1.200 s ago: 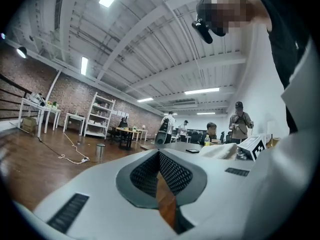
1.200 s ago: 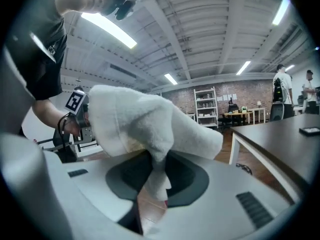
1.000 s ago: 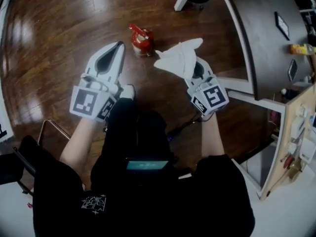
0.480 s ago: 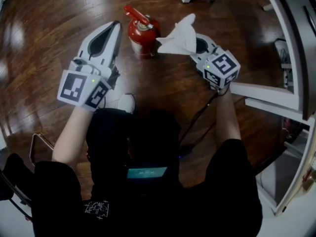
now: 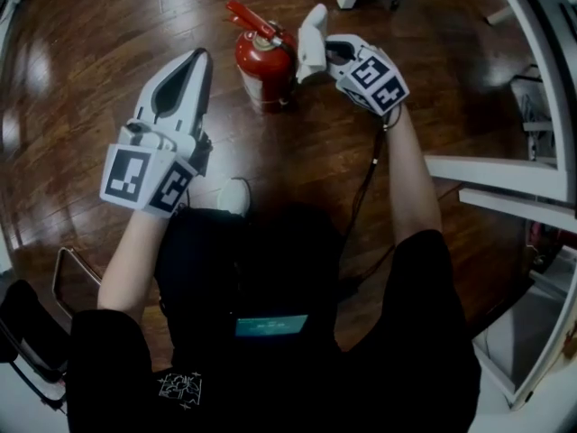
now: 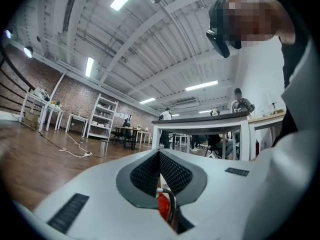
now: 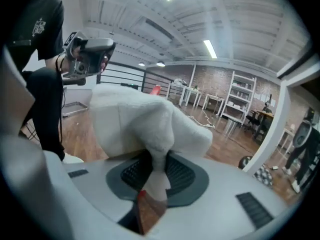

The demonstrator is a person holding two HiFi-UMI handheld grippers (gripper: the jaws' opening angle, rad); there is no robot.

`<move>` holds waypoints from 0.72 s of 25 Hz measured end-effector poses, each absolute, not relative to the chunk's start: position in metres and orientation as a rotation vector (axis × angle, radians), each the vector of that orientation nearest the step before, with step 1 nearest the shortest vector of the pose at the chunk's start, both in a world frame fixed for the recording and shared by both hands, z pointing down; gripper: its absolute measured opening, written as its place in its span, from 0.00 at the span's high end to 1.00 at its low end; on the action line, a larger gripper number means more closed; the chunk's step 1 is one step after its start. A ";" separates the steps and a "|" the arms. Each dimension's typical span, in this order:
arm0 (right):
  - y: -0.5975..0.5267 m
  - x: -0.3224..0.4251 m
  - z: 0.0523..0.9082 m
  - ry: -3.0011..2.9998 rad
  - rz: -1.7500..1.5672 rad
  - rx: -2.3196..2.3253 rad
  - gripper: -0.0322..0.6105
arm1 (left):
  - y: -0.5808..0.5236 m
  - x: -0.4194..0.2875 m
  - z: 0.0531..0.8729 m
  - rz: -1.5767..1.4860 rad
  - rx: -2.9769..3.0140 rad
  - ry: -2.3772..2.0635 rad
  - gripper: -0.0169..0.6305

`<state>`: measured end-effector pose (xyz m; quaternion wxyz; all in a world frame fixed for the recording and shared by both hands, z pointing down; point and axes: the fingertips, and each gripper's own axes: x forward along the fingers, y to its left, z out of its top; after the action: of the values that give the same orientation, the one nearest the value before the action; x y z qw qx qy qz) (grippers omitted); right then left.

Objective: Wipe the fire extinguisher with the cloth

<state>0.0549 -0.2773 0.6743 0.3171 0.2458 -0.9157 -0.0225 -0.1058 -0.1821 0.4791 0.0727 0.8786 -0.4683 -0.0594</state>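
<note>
Cloth (image 5: 312, 36), pinched in my right gripper (image 5: 330, 50): I should press it flat against the fire extinguisher (image 5: 261, 66); left gripper (image 5: 199, 59) pressed together, empty.

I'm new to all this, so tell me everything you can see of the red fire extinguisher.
The fire extinguisher is a glossy red cylinder, seemingly painted metal, with a red lever on top. It stands upright on the dark wooden floor. The white cloth, pinched in the right gripper, sits beside its top; contact is unclear.

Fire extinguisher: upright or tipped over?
Upright: the fire extinguisher stands on its base on the wooden floor, with its handle uppermost.
</note>
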 end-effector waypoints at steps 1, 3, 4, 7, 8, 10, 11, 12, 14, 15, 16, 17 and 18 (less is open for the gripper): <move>-0.279 0.050 0.681 -2.392 -0.079 0.626 0.80 | -0.180 -0.108 0.479 -0.179 2.632 -1.413 0.97; -0.281 0.039 0.689 -2.378 -0.105 0.610 0.80 | -0.178 -0.114 0.479 -0.185 2.615 -1.430 0.97; -0.283 0.037 0.692 -2.374 -0.115 0.616 0.80 | -0.177 -0.117 0.479 -0.187 2.611 -1.438 0.97; -0.277 0.041 0.719 -2.319 -0.132 0.599 0.80 | -0.173 -0.119 0.477 -0.187 2.613 -1.441 0.97; -0.273 0.041 0.736 -2.298 -0.123 0.582 0.80 | -0.171 -0.120 0.476 -0.190 2.612 -1.443 0.97; -0.266 0.040 0.772 -2.286 -0.062 0.583 0.80 | -0.169 -0.123 0.473 -0.203 2.605 -1.453 0.97; -0.264 0.040 0.790 -2.286 -0.019 0.601 0.80 | -0.168 -0.124 0.472 -0.209 2.601 -1.455 0.97; -0.262 0.040 0.807 -2.286 0.030 0.622 0.80 | -0.166 -0.124 0.472 -0.213 2.598 -1.453 0.97; -0.258 0.039 0.838 -2.278 0.126 0.654 0.80 | -0.164 -0.123 0.474 -0.203 2.600 -1.443 0.97; -0.256 0.039 0.853 -2.272 0.173 0.669 0.80 | -0.163 -0.123 0.475 -0.195 2.602 -1.438 0.97; -0.255 0.039 0.865 -2.268 0.222 0.689 0.80 | -0.162 -0.122 0.476 -0.187 2.605 -1.435 0.97; -0.256 0.039 0.875 -2.269 0.271 0.718 0.80 | -0.162 -0.121 0.477 -0.183 2.606 -1.432 0.97; -0.257 0.039 0.881 -2.275 0.316 0.751 0.80 | -0.162 -0.120 0.478 -0.182 2.607 -1.430 0.97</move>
<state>0.0391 -0.2574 0.8811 0.3547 0.2906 -0.8802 0.1224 -0.1204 -0.1616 0.4776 0.0811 0.8722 -0.4786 -0.0609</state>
